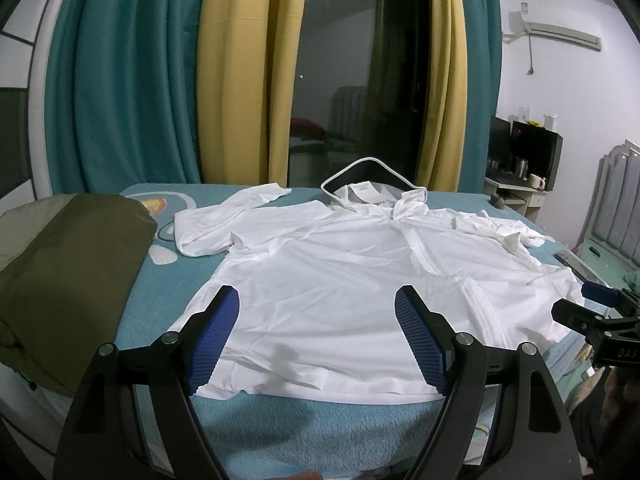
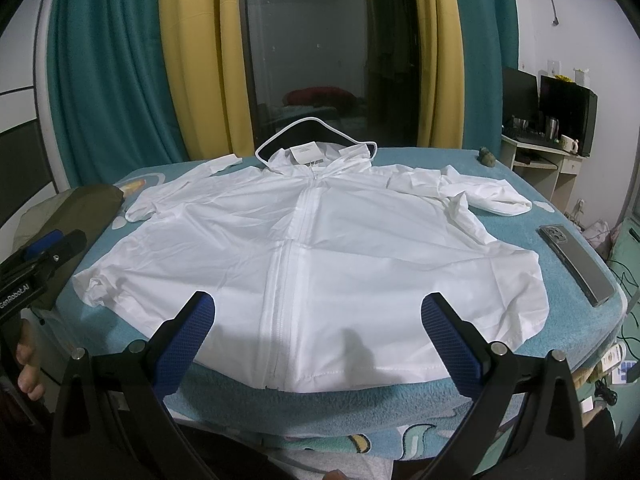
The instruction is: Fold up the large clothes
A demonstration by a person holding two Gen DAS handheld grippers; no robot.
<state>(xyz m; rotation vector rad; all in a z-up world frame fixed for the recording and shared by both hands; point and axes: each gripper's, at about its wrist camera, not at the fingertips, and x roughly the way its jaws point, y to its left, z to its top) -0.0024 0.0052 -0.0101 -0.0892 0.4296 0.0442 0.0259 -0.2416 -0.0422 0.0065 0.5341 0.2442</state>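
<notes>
A small table (image 2: 400,408) draped in a teal fleece blanket stands before teal and yellow curtains (image 1: 120,80) and a dark glass door. On it a white zip-up hooded jacket (image 2: 312,264) lies spread flat, front up, hood at the far side toward the door, hem at the near edge. It looks thin, light and probably slippery, likely to slide and crease; the hem corners or sleeve cuffs seem the best places to pinch. The left gripper (image 1: 316,304) hovers over the hem with jaws wide apart, holding nothing; the right gripper (image 2: 318,312) hangs likewise, wide and empty. Left of the jacket sits an olive garment (image 1: 68,272); right of it lies a phone (image 2: 576,264).
</notes>
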